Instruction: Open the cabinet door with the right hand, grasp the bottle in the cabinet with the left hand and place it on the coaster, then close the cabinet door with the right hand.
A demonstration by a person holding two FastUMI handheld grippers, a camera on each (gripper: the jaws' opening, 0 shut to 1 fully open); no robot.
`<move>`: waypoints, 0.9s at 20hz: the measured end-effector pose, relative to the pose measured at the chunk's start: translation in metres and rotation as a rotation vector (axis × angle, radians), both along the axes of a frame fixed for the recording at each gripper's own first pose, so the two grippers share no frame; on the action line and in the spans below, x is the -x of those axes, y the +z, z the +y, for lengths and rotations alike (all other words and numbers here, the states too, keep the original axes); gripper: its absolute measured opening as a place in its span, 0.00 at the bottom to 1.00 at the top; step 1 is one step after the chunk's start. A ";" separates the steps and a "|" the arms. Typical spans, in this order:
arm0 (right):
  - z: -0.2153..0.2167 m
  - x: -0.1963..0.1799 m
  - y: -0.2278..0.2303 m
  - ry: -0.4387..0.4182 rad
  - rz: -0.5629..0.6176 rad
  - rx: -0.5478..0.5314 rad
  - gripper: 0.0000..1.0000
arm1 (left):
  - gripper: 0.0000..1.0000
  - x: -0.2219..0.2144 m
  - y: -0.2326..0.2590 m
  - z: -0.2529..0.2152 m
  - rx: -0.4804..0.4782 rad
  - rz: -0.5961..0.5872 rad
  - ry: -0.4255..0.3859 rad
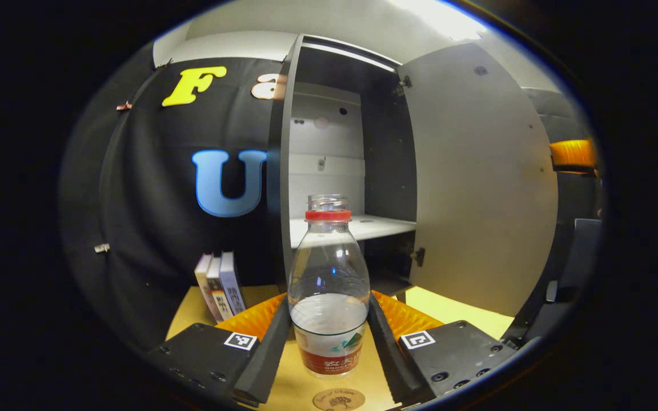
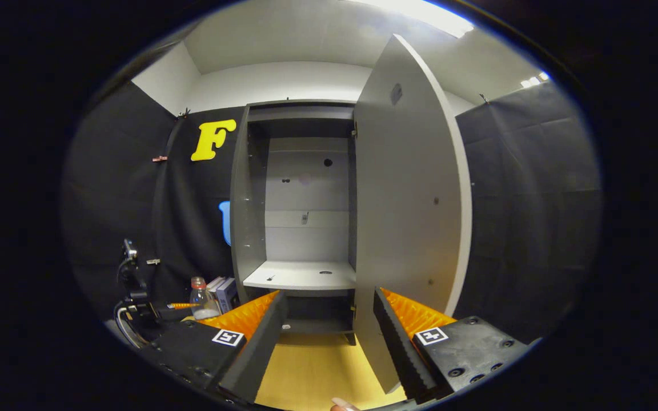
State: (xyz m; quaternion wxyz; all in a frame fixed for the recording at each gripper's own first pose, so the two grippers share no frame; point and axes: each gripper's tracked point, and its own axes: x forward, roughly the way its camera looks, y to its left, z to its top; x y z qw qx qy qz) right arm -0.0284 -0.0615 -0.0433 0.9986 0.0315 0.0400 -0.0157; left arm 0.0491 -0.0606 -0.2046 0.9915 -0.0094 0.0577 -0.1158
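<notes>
clear plastic with a red collar and no cap: in the left gripper view we see one bottle point(image 1: 329, 285) between the fingers of the left gripper point(image 1: 329, 337), which press on its sides, so that claw is grasping it. it sits out of the cabinet point(image 1: 329, 171), over the wooden table point(image 1: 454, 311), with one round coaster point(image 1: 338, 399) just below and in front of it. we cannot tell whether its base touches the table. three books point(image 1: 219, 285) lean left of the cabinet, whose one door point(image 1: 477, 182) swings wide to the right, with one shelf point(image 1: 357, 227) inside

in the right gripper view we see the right gripper point(image 2: 329, 337) released, jaws apart with nothing between them, facing the cabinet. the door edge stands just ahead of its right finger. far off at lower left the bottle shows beside the books, small

we judge the bottle is being carried to the coaster. it is uncapped and part full, so a tilt or a hard set-down could spill water. the coaster is small and partly hidden under the grip, so we could land off its edge. letting go before it stands flat could tip it. the right claw could later clip the door edge
</notes>
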 end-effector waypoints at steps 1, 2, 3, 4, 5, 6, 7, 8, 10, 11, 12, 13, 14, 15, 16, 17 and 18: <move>0.002 -0.003 -0.009 0.000 0.011 -0.014 0.93 | 0.76 0.005 -0.016 -0.002 0.014 0.003 -0.019; 0.005 -0.005 -0.020 0.004 0.027 -0.030 0.93 | 0.76 0.008 -0.031 -0.002 0.020 -0.003 -0.033; 0.009 -0.005 -0.032 0.009 0.048 -0.045 0.93 | 0.76 0.011 -0.045 -0.001 0.020 -0.016 -0.038; 0.010 -0.006 -0.046 0.013 0.078 -0.061 0.93 | 0.77 0.012 -0.058 0.002 0.015 -0.033 -0.027; 0.012 -0.007 -0.060 0.018 0.111 -0.075 0.93 | 0.77 0.012 -0.072 0.006 0.011 -0.042 -0.018; 0.014 -0.007 -0.073 0.024 0.139 -0.085 0.93 | 0.77 0.011 -0.089 0.006 0.018 -0.040 -0.018; 0.015 -0.007 -0.086 0.031 0.171 -0.093 0.93 | 0.77 0.011 -0.103 0.004 0.037 -0.035 -0.023; 0.016 -0.006 -0.100 0.037 0.211 -0.100 0.94 | 0.76 0.012 -0.116 0.003 0.060 -0.026 -0.030; 0.024 -0.008 -0.119 0.048 0.264 -0.117 0.95 | 0.77 0.014 -0.135 0.004 0.083 -0.015 -0.022; 0.024 -0.009 -0.121 0.054 0.269 -0.130 0.94 | 0.77 0.015 -0.142 0.007 0.076 -0.016 -0.010; 0.028 -0.010 -0.121 0.062 0.266 -0.142 0.94 | 0.77 0.016 -0.147 0.007 0.062 -0.013 -0.007; 0.030 -0.013 -0.122 0.066 0.262 -0.146 0.94 | 0.78 0.014 -0.154 0.007 0.053 0.000 -0.009; 0.031 -0.016 -0.124 0.064 0.264 -0.140 0.94 | 0.78 0.015 -0.158 0.006 0.060 0.009 -0.014; 0.031 -0.018 -0.128 0.063 0.268 -0.132 0.93 | 0.79 0.017 -0.158 0.004 0.062 0.003 -0.018; 0.033 -0.020 -0.129 0.068 0.270 -0.128 0.93 | 0.79 0.018 -0.156 0.002 0.060 0.004 -0.027; 0.037 -0.020 -0.128 0.073 0.271 -0.130 0.94 | 0.78 0.020 -0.155 0.002 0.060 0.009 -0.031; 0.040 -0.021 -0.129 0.078 0.274 -0.133 0.94 | 0.79 0.022 -0.156 0.001 0.068 0.016 -0.031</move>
